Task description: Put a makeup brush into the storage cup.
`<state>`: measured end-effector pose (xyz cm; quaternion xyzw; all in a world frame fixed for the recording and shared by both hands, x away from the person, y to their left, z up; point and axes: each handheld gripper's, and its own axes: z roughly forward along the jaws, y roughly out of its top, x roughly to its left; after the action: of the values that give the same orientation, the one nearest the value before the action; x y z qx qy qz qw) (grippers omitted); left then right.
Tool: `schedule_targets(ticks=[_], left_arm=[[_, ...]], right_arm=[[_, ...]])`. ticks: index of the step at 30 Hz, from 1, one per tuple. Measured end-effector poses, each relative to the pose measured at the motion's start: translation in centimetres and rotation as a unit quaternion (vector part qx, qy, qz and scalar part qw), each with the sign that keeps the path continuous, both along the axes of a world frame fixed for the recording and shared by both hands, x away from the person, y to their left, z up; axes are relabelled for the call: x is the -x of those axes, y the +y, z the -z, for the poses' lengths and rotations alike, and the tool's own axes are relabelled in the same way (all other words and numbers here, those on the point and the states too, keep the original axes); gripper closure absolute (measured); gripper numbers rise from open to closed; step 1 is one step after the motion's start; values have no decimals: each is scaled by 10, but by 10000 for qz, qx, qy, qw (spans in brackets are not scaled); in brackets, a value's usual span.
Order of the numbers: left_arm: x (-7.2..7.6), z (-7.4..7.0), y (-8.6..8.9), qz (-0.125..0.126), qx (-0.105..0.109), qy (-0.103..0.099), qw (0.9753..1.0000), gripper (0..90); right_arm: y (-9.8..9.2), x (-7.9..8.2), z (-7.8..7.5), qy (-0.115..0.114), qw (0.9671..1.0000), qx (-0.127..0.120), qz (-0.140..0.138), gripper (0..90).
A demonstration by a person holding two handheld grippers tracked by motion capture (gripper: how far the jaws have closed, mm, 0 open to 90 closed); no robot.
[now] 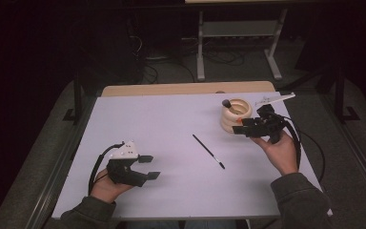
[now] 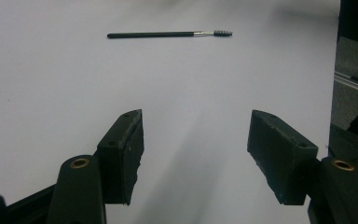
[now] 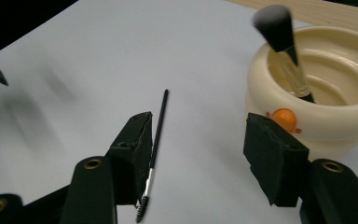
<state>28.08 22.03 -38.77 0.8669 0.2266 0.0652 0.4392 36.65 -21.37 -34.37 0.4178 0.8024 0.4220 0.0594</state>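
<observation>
Your right gripper (image 1: pixel 242 126) is hovering with its jaws spread wide and nothing between them, right up against the near side of the cream bowl (image 1: pixel 236 114). In the right gripper view that gripper (image 3: pixel 193 154) is looking past the bowl (image 3: pixel 335 116), with one fingertip close beside the bowl's wall, though you cannot tell whether it is touching. Inside the bowl a fluffy powder brush (image 3: pixel 284 51) is leaning, bristle head up and tilted over the rim. An orange knob (image 3: pixel 284 117) is sitting on the bowl's outer wall.

Out from the bowl, toward you and to its left, the thin black spoolie brush (image 1: pixel 208 151) is lying flat on the white table (image 1: pixel 171 181), its bristle tip pointing toward your side. In the right gripper view it (image 3: pixel 154 149) is running just beside the left-hand jaw.

Your left gripper (image 1: pixel 148 167) is resting well away from the bowl, near the front left of the table, jaws also wide apart and empty, facing the spoolie brush (image 2: pixel 168 34).
</observation>
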Motion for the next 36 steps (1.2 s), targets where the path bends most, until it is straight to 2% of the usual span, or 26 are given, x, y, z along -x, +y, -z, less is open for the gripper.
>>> schedule_targets(ticks=[2, 3, 16, 19, 22, 25, 29, 33, 36], left_arm=[[0, 0, 0, -14, 25, 17, 10000, 358], [0, -1, 0, 25, -36, -12, 10000, 358], [0, -1, 1, -5, -42, 10, 10000, 357], [1, -1, 1, -2, -118, -26, 9999, 356], [1, -2, 1, -35, -90, -51, 9999, 356], [2, -3, 1, -34, -95, -53, 9999, 356], [2, -3, 0, -34, -113, -65, 9999, 356], [2, -4, 1, -44, -77, -53, 9999, 357], [2, -4, 2, -37, -115, -62, 9999, 357]], right_arm=[[3, 2, 0, -11, 10000, 73, -42, 402], [7, 4, 0, -60, 9998, 136, -113, 400], [22, 9, 1, -5, 9994, 233, -252, 405], [27, 12, 0, -10, 9993, 221, -311, 411], [30, 12, 1, -48, 9990, 247, -364, 412], [40, 14, 3, 36, 9985, 308, -443, 419], [49, 15, 5, 49, 9977, 441, -512, 427], [54, 14, 7, 75, 9975, 445, -543, 435], [61, 13, 11, 110, 9970, 536, -555, 443]])
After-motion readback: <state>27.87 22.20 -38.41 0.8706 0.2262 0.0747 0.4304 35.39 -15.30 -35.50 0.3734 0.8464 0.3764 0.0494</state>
